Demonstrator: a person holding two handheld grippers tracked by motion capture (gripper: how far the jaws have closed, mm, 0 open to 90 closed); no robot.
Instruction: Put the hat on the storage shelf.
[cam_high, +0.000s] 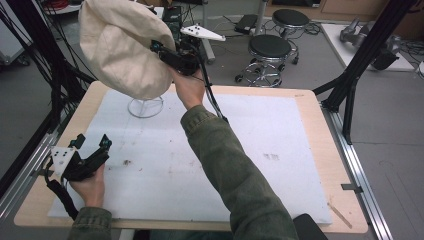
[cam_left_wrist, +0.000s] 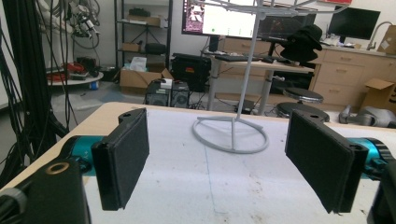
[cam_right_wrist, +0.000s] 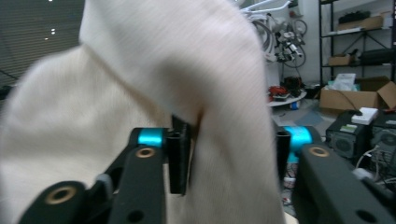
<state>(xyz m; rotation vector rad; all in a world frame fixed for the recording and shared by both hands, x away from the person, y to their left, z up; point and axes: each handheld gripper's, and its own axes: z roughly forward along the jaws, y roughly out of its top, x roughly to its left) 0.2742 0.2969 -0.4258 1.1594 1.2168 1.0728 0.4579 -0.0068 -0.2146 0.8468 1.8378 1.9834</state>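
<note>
A cream fabric hat (cam_high: 120, 45) hangs bunched in the air over the back left of the table. My right gripper (cam_high: 162, 50) is raised beside it and shut on a fold of its cloth. In the right gripper view the hat (cam_right_wrist: 140, 84) bulges between the jaws of the right gripper (cam_right_wrist: 231, 149). Under the hat stands a white wire stand (cam_high: 145, 106) with a ring base; its upper part is hidden by the hat. My left gripper (cam_high: 93, 141) rests low at the table's front left, open, nothing between its pads. It faces the wire stand (cam_left_wrist: 232, 135), and the left gripper (cam_left_wrist: 217, 158) is well short of it.
A white foam mat (cam_high: 280, 165) covers most of the wooden table (cam_high: 320, 145). Black frame posts (cam_high: 350, 90) rise at the right edge and black cables (cam_high: 55, 75) hang at the left. Two round stools (cam_high: 270, 47) stand on the floor beyond the table.
</note>
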